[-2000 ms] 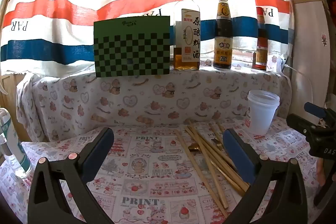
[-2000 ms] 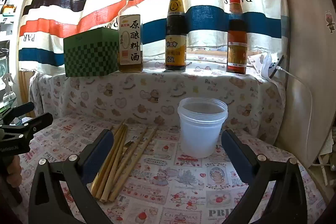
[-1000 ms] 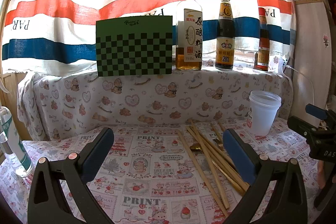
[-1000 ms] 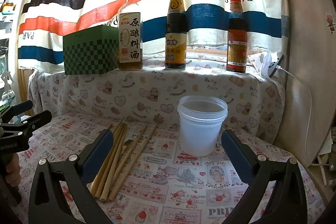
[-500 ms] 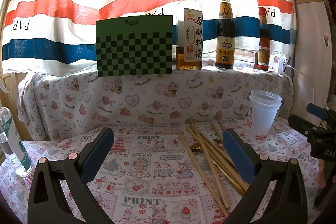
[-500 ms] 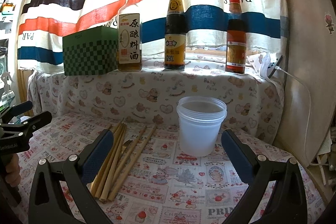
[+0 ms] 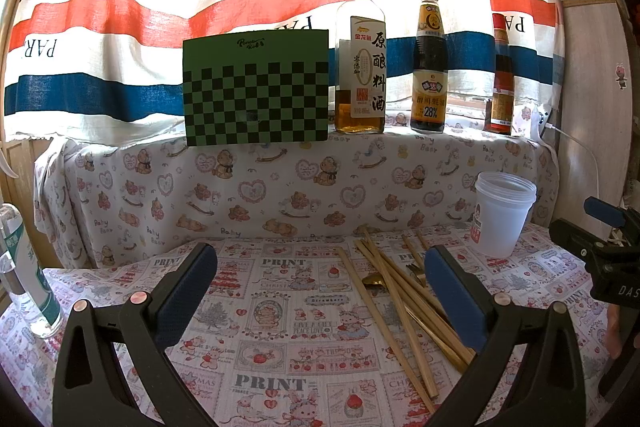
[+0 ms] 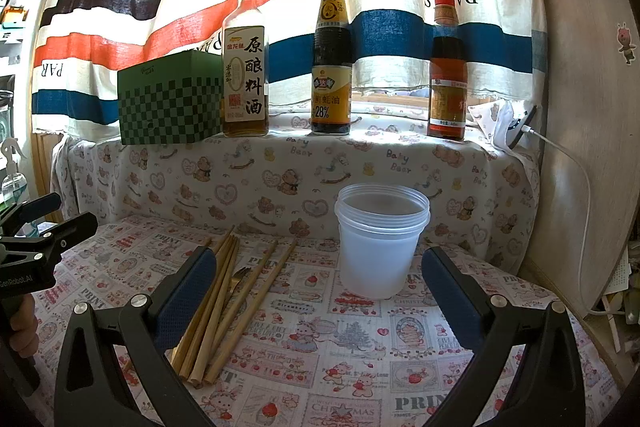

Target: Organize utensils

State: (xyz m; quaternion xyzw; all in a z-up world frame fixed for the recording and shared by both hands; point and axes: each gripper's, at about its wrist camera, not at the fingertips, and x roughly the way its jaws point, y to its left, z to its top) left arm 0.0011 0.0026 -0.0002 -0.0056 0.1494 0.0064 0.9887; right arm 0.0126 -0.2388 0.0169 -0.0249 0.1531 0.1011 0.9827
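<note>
Several wooden chopsticks (image 7: pixel 394 301) lie in a loose pile on the patterned tablecloth, with a gold spoon (image 7: pixel 374 279) and a gold fork (image 7: pixel 416 271) among them. The pile also shows in the right wrist view (image 8: pixel 224 303), with the fork (image 8: pixel 239 277). A clear plastic cup (image 8: pixel 380 239) stands upright to the right of the pile; it shows in the left wrist view too (image 7: pixel 502 213). My left gripper (image 7: pixel 320 291) is open and empty, above the cloth left of the pile. My right gripper (image 8: pixel 316 291) is open and empty, between pile and cup.
A raised ledge at the back holds a green checkered box (image 7: pixel 256 87) and three sauce bottles (image 8: pixel 245 63) (image 8: pixel 332 63) (image 8: pixel 448 67). A plastic bottle (image 7: pixel 24 267) stands at the far left. A white cable (image 8: pixel 576 187) hangs at the right by a wooden panel.
Both views have shifted only slightly; the grippers stay open and nothing on the table has moved.
</note>
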